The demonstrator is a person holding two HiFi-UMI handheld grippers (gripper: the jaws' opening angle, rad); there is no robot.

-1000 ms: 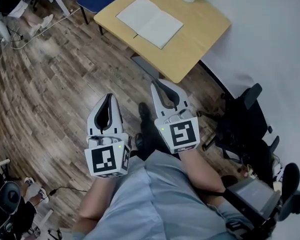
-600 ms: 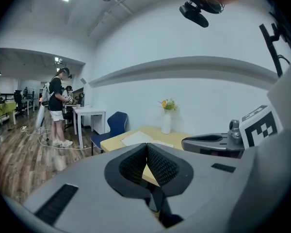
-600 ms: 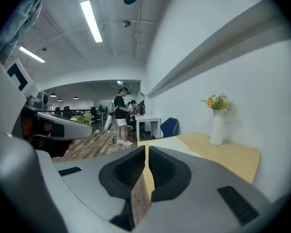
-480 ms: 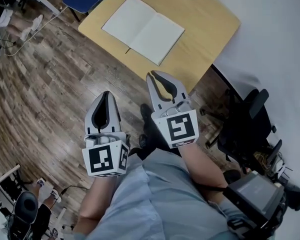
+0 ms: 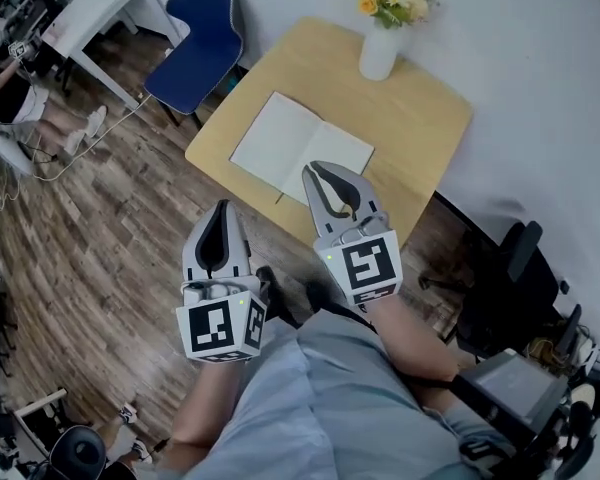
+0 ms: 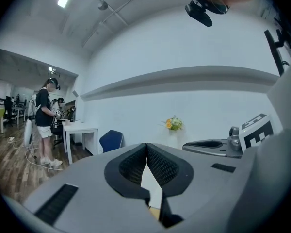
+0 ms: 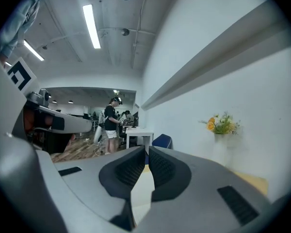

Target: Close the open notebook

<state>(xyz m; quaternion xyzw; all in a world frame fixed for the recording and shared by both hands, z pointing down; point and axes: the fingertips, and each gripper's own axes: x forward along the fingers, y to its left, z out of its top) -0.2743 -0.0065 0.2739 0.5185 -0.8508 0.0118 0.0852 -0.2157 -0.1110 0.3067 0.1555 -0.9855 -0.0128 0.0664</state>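
Just ahead of right gripper: open notebook, flat, untouched. Nothing done; closing left. Left gripper pinched together, right nearly so, both empty.

The notebook lies on the table, with the vase behind it, a chair to the table's left and a desk farther left; the right gripper overlaps the table's near edge, and the left gripper is over the floor.
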